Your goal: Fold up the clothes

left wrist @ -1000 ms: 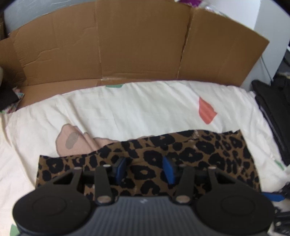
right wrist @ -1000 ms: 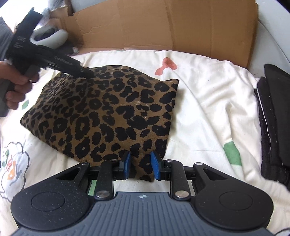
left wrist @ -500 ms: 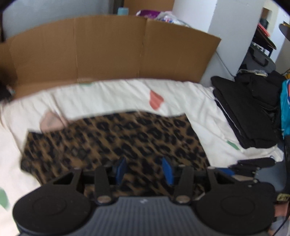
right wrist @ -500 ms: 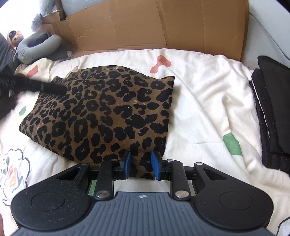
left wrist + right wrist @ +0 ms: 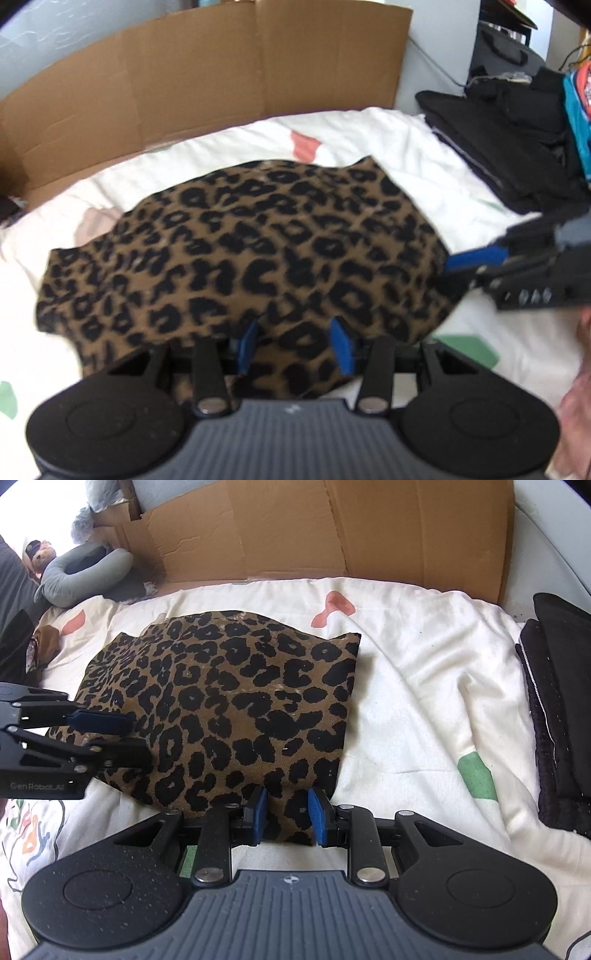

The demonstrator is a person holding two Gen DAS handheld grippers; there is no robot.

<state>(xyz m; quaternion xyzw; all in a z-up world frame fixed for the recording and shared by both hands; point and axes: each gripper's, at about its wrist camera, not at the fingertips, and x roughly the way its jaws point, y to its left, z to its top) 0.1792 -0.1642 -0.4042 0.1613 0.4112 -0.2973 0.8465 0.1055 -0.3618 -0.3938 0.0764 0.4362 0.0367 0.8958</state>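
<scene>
A folded leopard-print garment point(image 5: 236, 709) lies on the white bed cover point(image 5: 417, 686); it also shows in the left wrist view point(image 5: 251, 251). My left gripper point(image 5: 293, 345) is open, its blue fingers set apart over the garment's near left corner; in the right wrist view it point(image 5: 118, 734) comes in from the left edge. My right gripper point(image 5: 286, 814) has its jaws partly open around the garment's near right corner, cloth between the pads; in the left wrist view it point(image 5: 465, 264) sits at the garment's right edge.
Flattened cardboard point(image 5: 332, 531) stands along the back of the bed. A stack of folded black clothes point(image 5: 557, 709) lies at the right; it also shows in the left wrist view point(image 5: 509, 133). A grey neck pillow point(image 5: 85, 572) lies at the back left.
My left gripper has swung from the garment's far left side round to its near left corner, jaws still open. My right gripper has stayed at the near right corner.
</scene>
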